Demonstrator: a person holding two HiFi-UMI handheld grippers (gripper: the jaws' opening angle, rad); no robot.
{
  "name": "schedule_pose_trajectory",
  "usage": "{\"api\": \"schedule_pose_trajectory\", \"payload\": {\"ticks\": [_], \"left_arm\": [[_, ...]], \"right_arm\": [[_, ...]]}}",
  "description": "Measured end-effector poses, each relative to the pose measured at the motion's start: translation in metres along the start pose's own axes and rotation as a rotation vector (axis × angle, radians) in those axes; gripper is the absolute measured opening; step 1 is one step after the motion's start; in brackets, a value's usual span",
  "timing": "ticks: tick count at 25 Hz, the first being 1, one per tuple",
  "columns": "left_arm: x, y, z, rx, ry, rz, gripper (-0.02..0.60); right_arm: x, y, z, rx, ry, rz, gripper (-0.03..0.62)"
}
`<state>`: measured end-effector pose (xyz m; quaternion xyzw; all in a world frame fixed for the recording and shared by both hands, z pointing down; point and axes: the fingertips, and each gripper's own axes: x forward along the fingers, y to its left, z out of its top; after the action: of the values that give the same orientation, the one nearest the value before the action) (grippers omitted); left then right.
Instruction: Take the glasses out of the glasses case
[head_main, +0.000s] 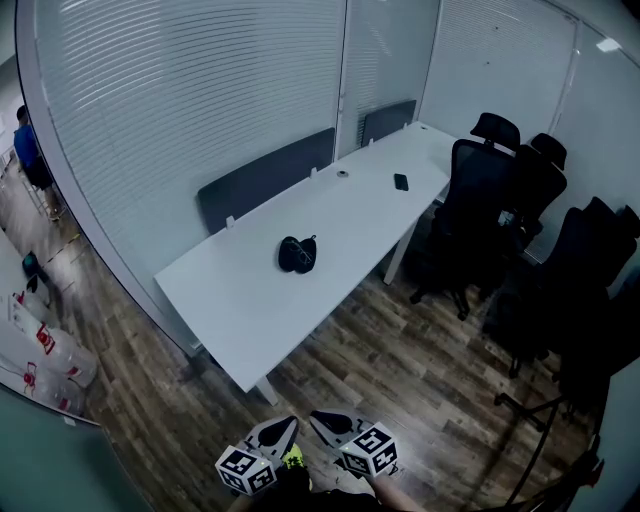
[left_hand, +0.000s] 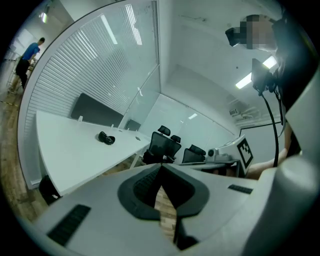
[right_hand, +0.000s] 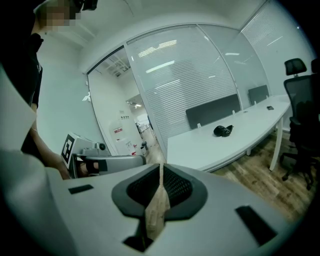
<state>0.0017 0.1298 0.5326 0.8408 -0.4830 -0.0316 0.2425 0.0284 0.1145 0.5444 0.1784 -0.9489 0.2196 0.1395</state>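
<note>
The case (head_main: 297, 254) is lying midway along the desk (head_main: 235, 305); left gripper (head_main: 289, 424) and right gripper (head_main: 316, 417) are hovering clenched, empty, well off it

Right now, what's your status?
Left hand-held gripper and right hand-held gripper shut, empty. Black oval glasses case on long white table, untouched, ahead. Wood floor between, no obstacle visible.

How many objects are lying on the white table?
3: a dark glasses case near the middle, a phone further along, and a small round thing left of the phone. Nothing else shows on it.
</note>
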Motion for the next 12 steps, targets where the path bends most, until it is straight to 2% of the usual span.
{"api": "schedule_pose_trajectory", "payload": {"ticks": [12], "left_arm": [[0.025, 0.051, 0.030, -0.022, -0.009, -0.056, 0.011]], "right_arm": [[0.044, -0.028, 0.025, -0.019, 0.023, -0.077, 0.018]]}}
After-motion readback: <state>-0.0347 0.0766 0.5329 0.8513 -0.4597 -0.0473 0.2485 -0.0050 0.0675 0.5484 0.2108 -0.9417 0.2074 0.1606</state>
